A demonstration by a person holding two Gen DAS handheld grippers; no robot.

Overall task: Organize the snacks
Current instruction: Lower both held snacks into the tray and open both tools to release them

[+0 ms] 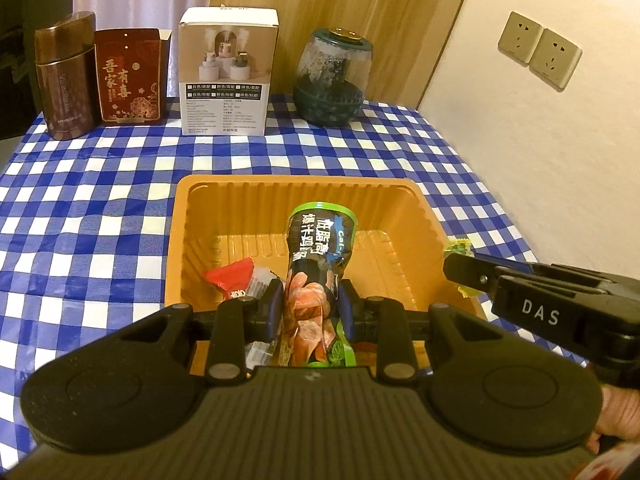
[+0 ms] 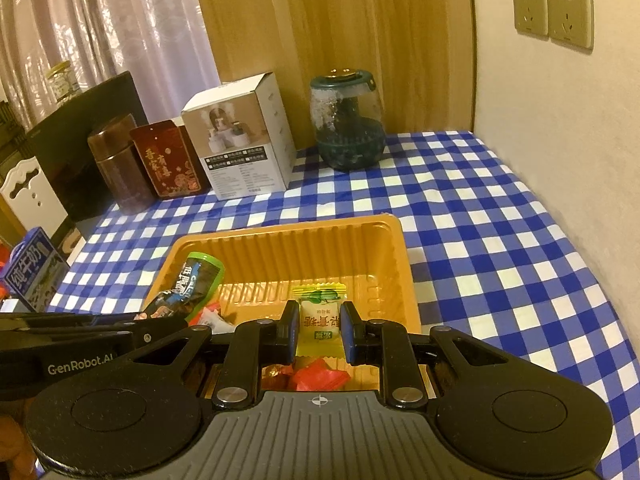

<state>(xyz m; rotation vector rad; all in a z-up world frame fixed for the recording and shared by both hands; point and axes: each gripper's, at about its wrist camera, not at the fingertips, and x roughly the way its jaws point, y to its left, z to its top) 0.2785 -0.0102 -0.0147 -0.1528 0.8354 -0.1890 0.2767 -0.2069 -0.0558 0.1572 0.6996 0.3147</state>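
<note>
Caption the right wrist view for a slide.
Right claw holds a yellow candy packet over the orange tray.

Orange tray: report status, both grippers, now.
Left gripper shut on green-black snack pouch, right gripper shut on yellow candy packet. Both over orange tray. Red wrapper already inside. Nothing blocking.

Tray [image 1: 404,200] mid-table; box [image 1: 226,76], jar [image 1: 332,80] behind; tin [image 1: 66,80] far left.
</note>
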